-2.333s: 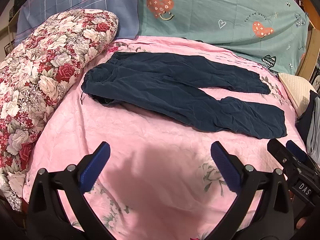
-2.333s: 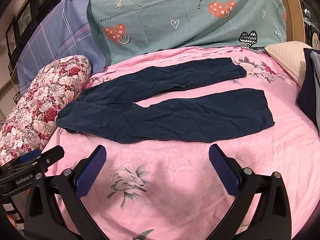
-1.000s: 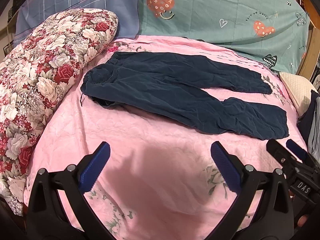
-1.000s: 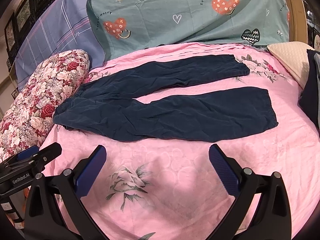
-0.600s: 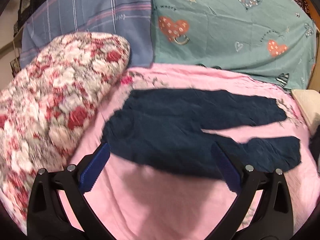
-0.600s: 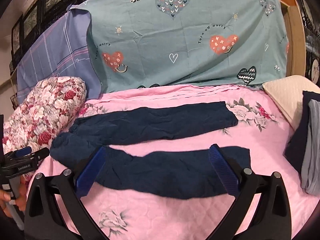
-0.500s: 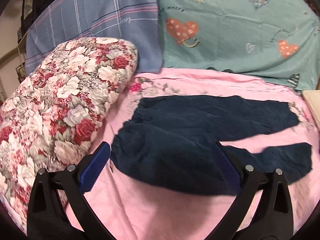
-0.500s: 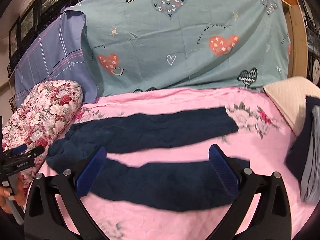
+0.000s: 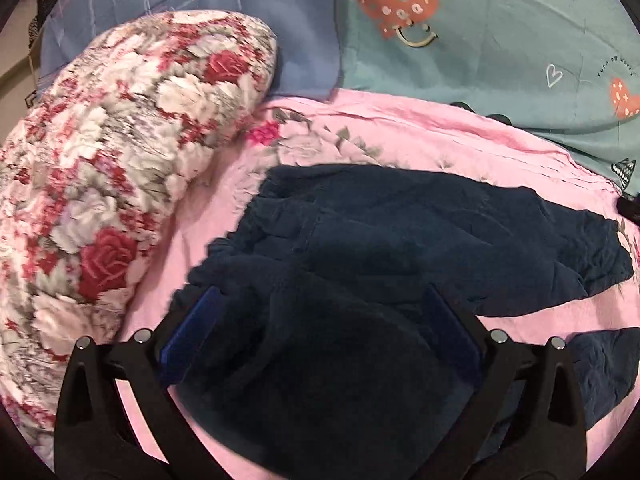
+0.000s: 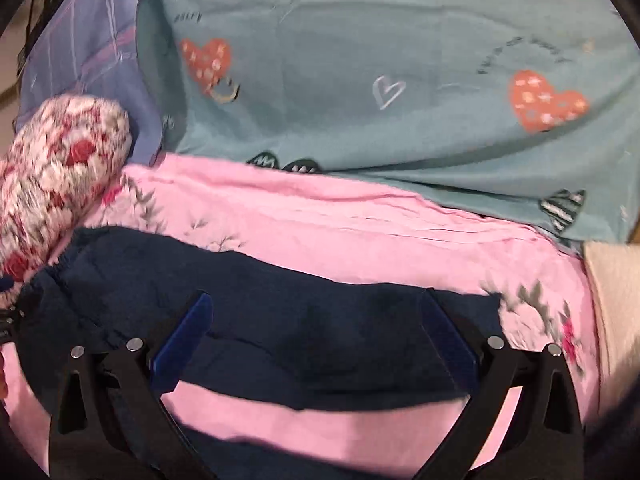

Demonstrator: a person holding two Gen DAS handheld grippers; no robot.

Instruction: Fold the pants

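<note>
Both grippers have closed in on the pants (image 9: pixel 400 240), jaws spread. Soft, limp cloth: left gripper (image 9: pixel 320 344) takes the lower-centre waistband, right gripper (image 10: pixel 316 340) a leg.

Left gripper (image 9: pixel 320 336), jaws apart, over pants (image 9: pixel 400 240).

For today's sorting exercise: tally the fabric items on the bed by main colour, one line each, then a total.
Navy: 1, the pants
Pink: 1, the bedspread
Red-and-white floral: 1, the pillow
Teal: 1, the heart-print sheet
Blue plaid: 1, the sheet
Cream: 1, the cushion
Total: 6
</note>
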